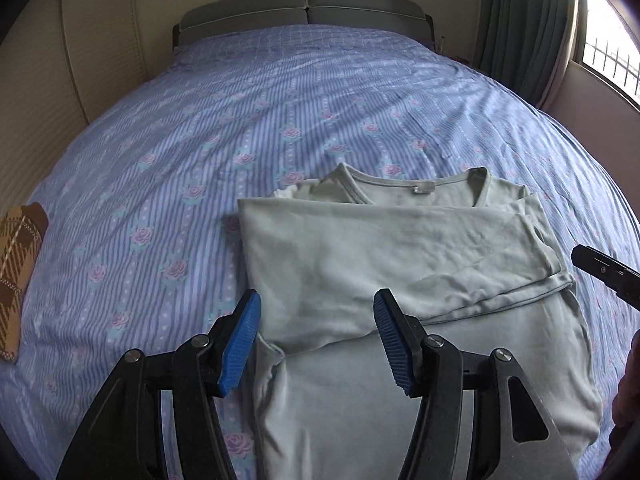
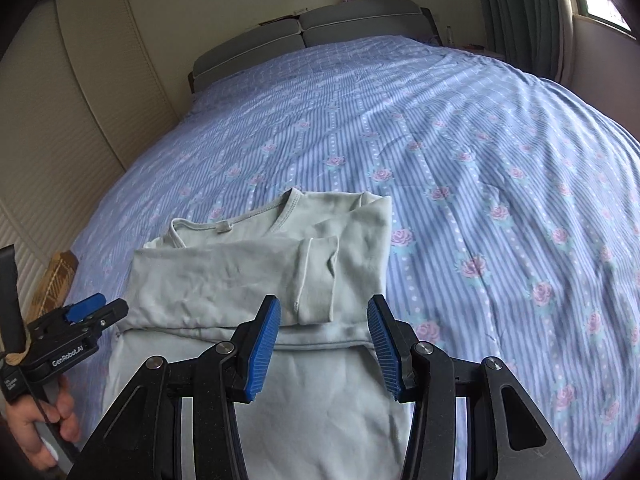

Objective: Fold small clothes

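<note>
A bed (image 1: 280, 112) with a blue flowered sheet fills the room, headboard (image 1: 304, 12) far, curtain (image 1: 520, 20) right. A pale shirt (image 1: 400, 248) lies partly folded near; a brown plaid cloth (image 1: 18, 272) lies left. Left gripper (image 1: 316, 344) and right gripper (image 2: 324, 344) hover released above it.

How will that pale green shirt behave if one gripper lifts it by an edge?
The shirt looks thin and creased, so it would probably droop. Its folded sleeve lies loose and may fall open. It likely weighs little.

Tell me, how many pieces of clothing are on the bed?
2: a green shirt near the grippers, and a brown plaid piece at the bed's left edge. Others may lie out of view.
</note>
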Action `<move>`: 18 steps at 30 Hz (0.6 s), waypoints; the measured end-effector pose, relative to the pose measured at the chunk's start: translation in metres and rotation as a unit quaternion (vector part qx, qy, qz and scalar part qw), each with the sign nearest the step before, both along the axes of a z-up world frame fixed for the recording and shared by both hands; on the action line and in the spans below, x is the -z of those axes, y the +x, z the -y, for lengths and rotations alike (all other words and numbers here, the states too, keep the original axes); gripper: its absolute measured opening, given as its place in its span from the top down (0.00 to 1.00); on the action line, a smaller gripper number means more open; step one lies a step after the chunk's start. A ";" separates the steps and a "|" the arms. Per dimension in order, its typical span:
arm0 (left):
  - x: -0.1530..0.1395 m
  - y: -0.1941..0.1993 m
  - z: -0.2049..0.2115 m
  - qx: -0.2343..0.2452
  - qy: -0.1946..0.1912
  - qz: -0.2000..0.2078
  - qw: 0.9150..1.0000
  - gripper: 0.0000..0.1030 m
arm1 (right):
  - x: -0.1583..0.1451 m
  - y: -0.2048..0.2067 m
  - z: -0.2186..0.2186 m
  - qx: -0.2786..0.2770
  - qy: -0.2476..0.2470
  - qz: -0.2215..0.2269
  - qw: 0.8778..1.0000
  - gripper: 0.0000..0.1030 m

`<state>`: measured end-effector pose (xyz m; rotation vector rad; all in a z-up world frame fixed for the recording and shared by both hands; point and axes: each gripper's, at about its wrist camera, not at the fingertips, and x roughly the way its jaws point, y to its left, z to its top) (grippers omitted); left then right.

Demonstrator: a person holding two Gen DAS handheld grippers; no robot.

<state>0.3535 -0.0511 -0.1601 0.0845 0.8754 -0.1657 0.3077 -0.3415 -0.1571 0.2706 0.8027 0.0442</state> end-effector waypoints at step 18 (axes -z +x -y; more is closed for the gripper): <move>0.021 0.005 -0.029 -0.015 -0.038 -0.009 0.999 0.44 | 0.023 0.028 -0.010 -0.010 -0.008 -0.013 1.000 0.86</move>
